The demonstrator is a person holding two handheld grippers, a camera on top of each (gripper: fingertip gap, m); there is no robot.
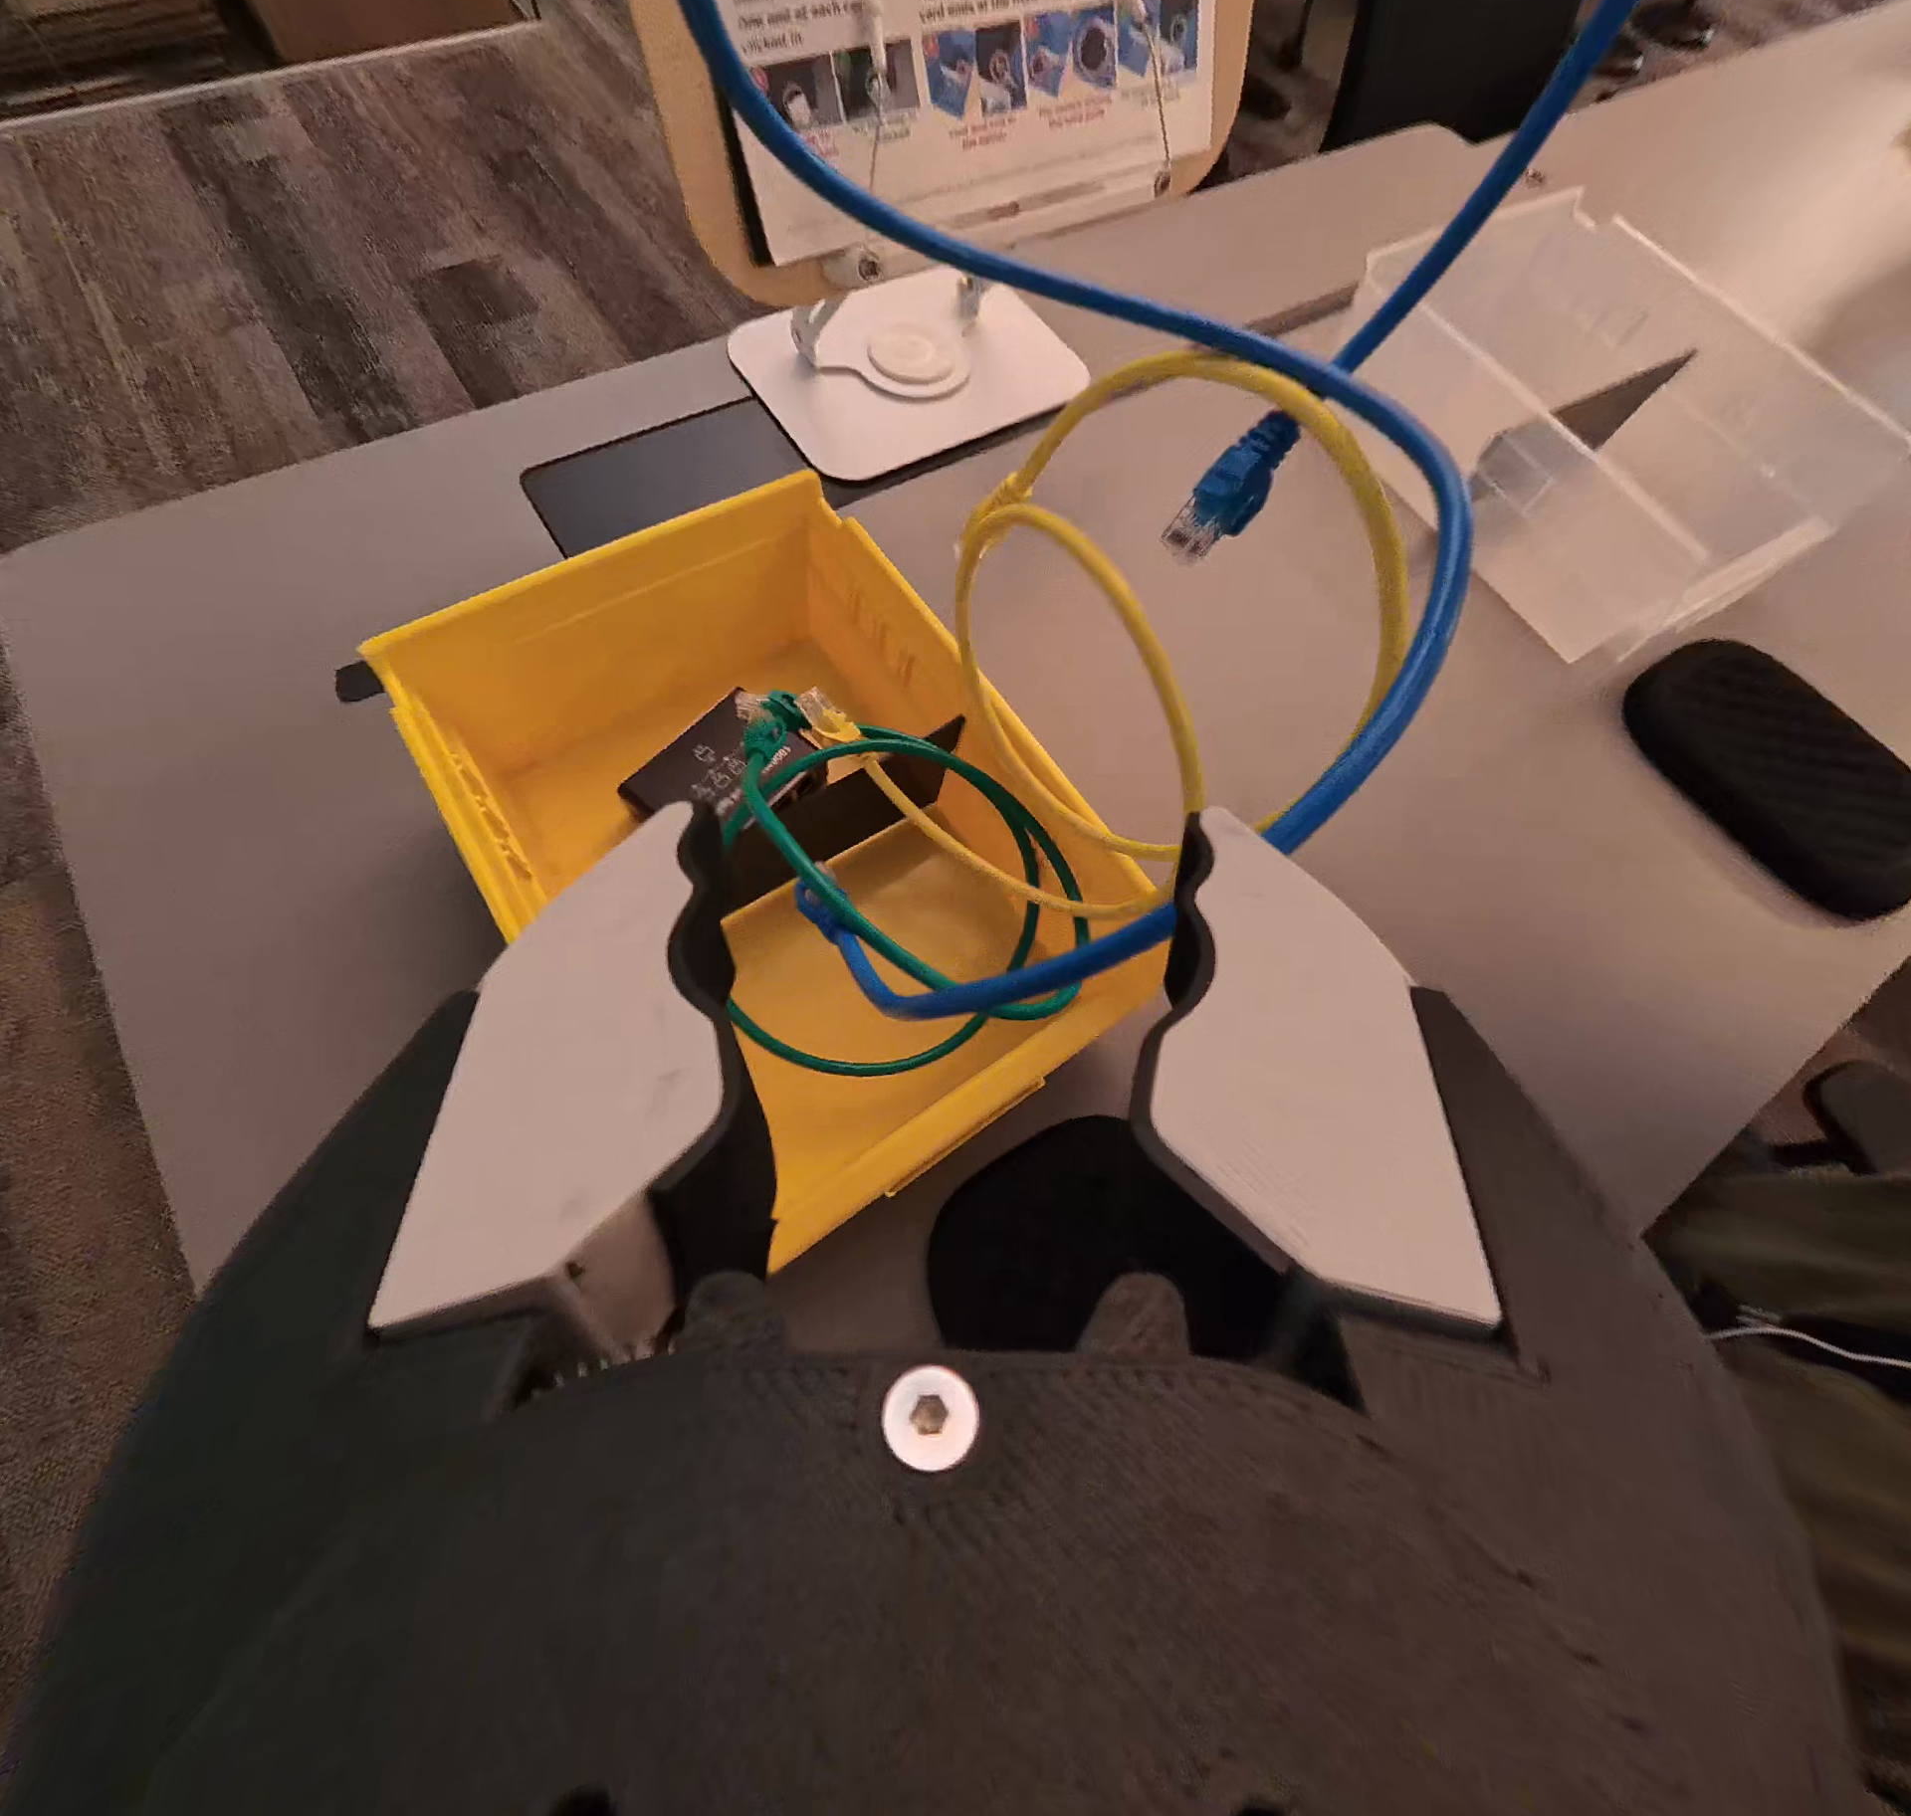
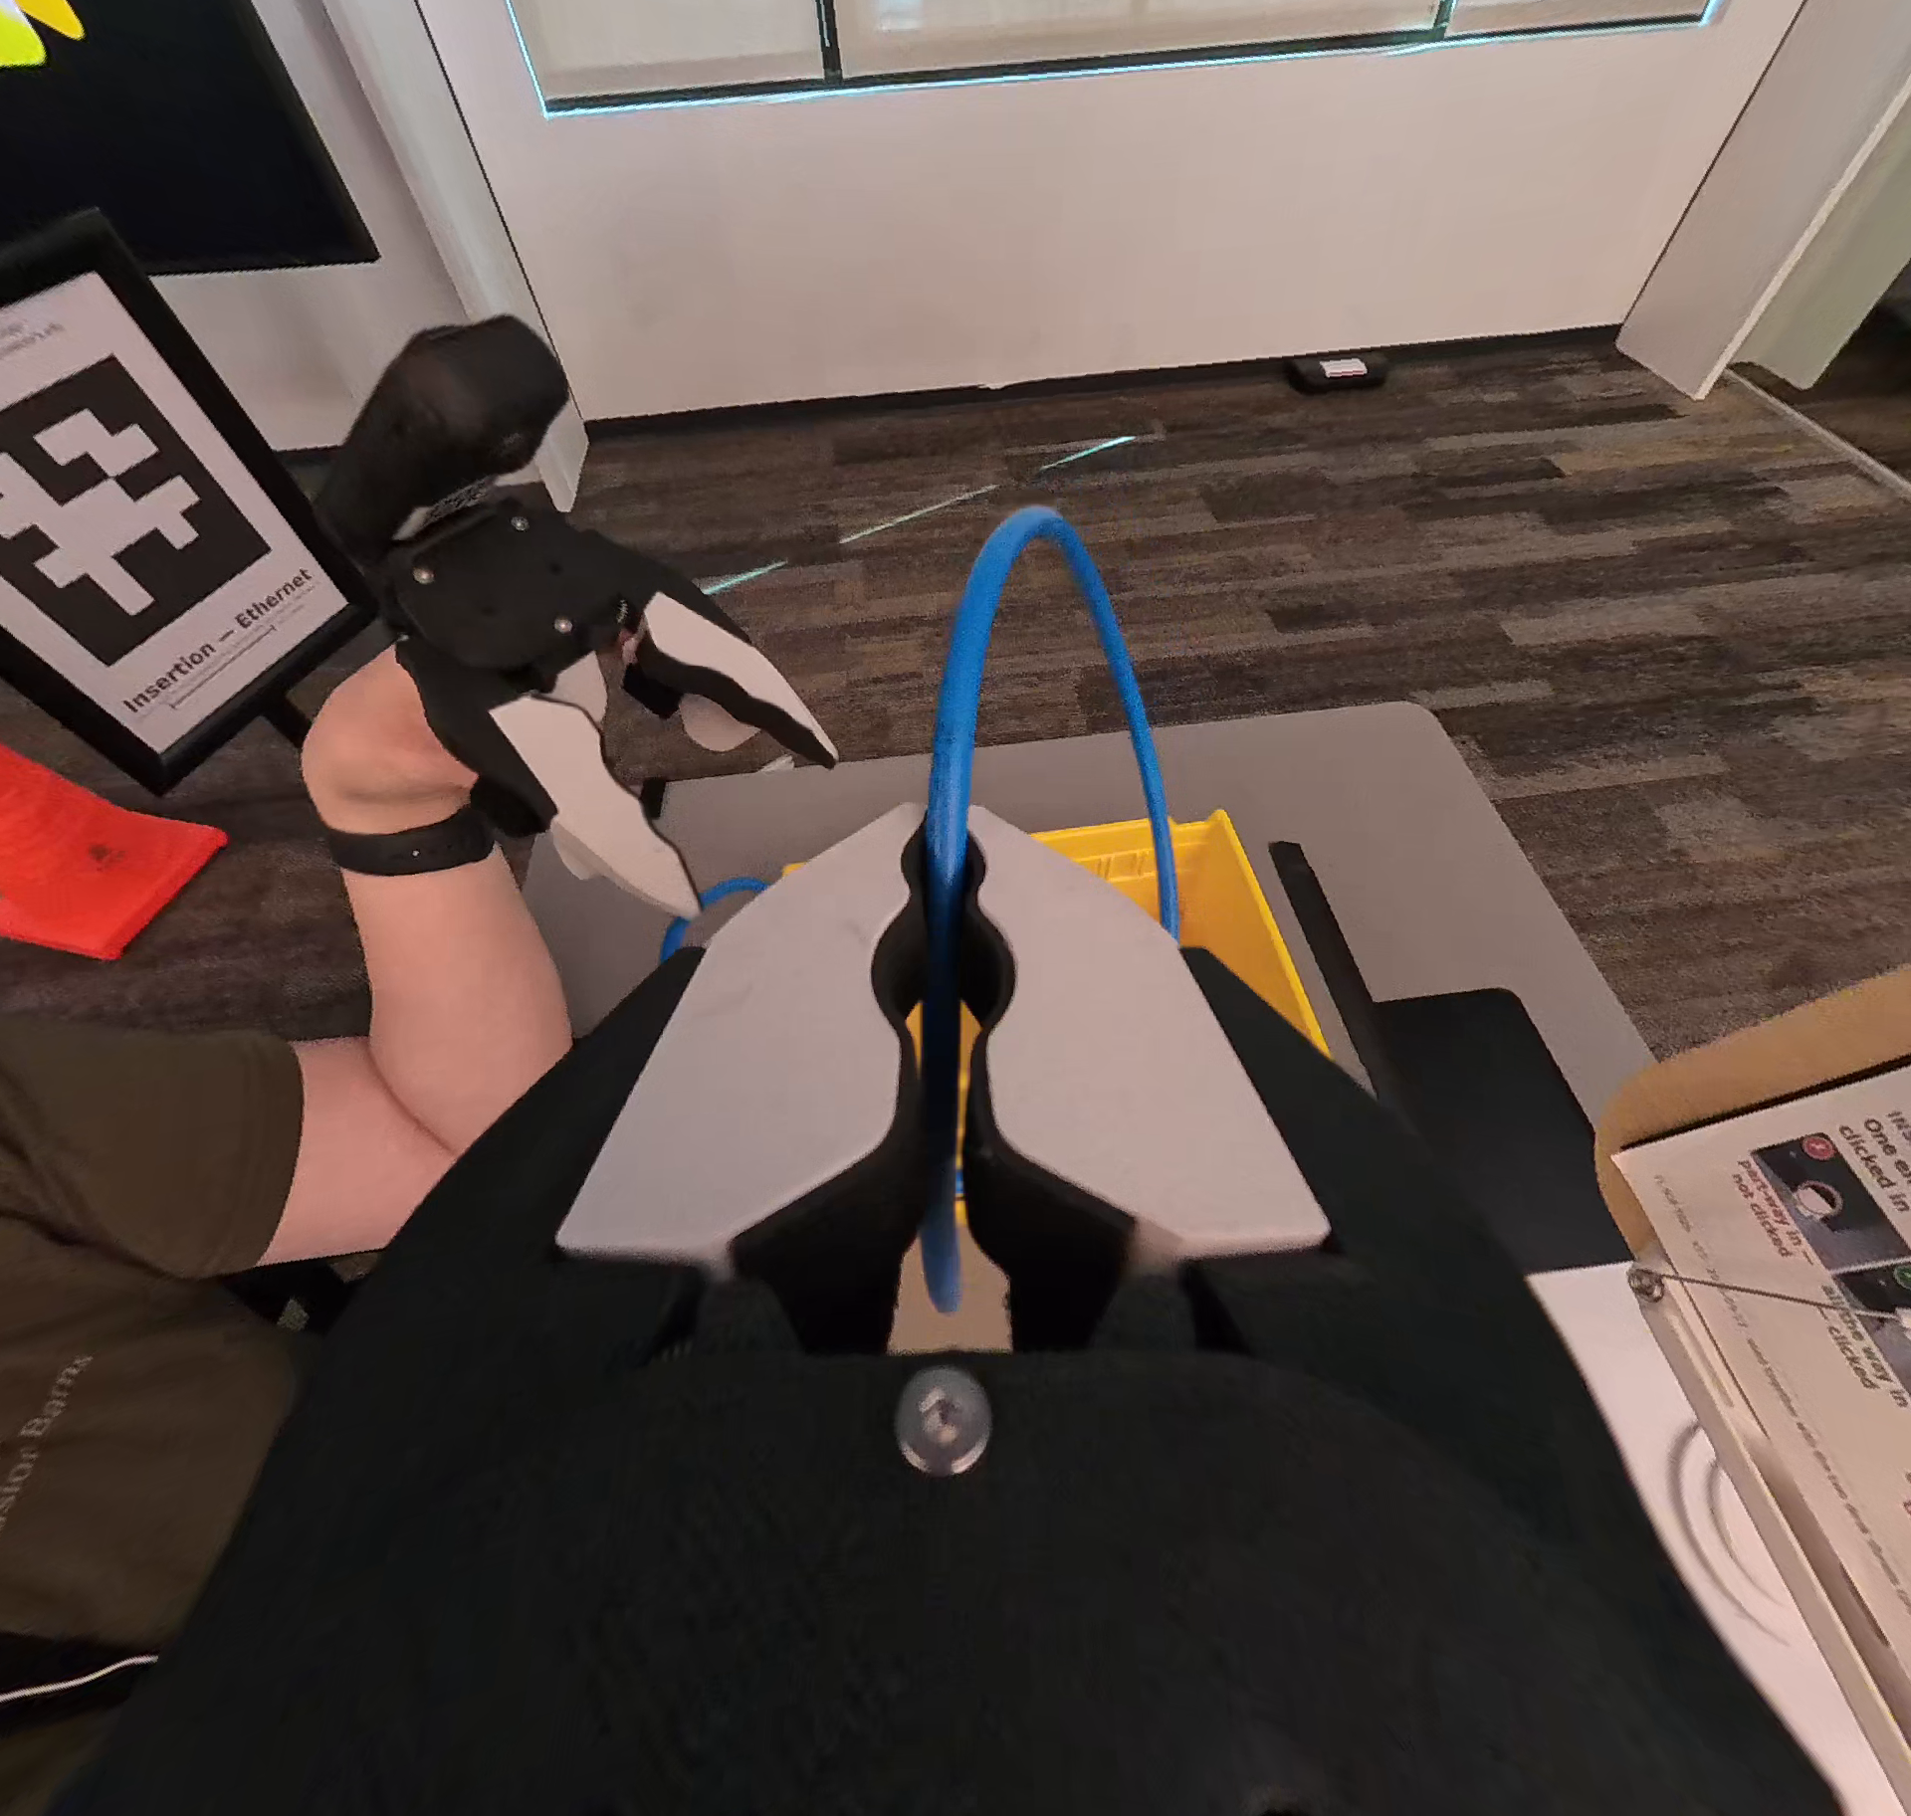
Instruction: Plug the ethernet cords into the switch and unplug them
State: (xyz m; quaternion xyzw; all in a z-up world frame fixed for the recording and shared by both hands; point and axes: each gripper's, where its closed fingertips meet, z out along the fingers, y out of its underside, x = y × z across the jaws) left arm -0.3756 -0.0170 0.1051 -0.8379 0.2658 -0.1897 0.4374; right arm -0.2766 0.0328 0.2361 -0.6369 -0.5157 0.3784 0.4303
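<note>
Fingers of the right gripper (image 2: 946,862) are pinched on the blue cord (image 2: 1075,567), lifted above the yellow bin (image 1: 620,650). Left gripper (image 1: 936,872) is spread, empty. The switch (image 1: 714,764) is seated in the bin on the tabletop (image 1: 259,733).

It looks like an office or a test lab: grey desks (image 1: 259,733) on patterned carpet (image 2: 1448,546), a framed marker sign (image 2: 134,526) on the floor, an instruction sheet (image 1: 962,40) on a stand, and white partition walls (image 2: 1034,247).
</note>
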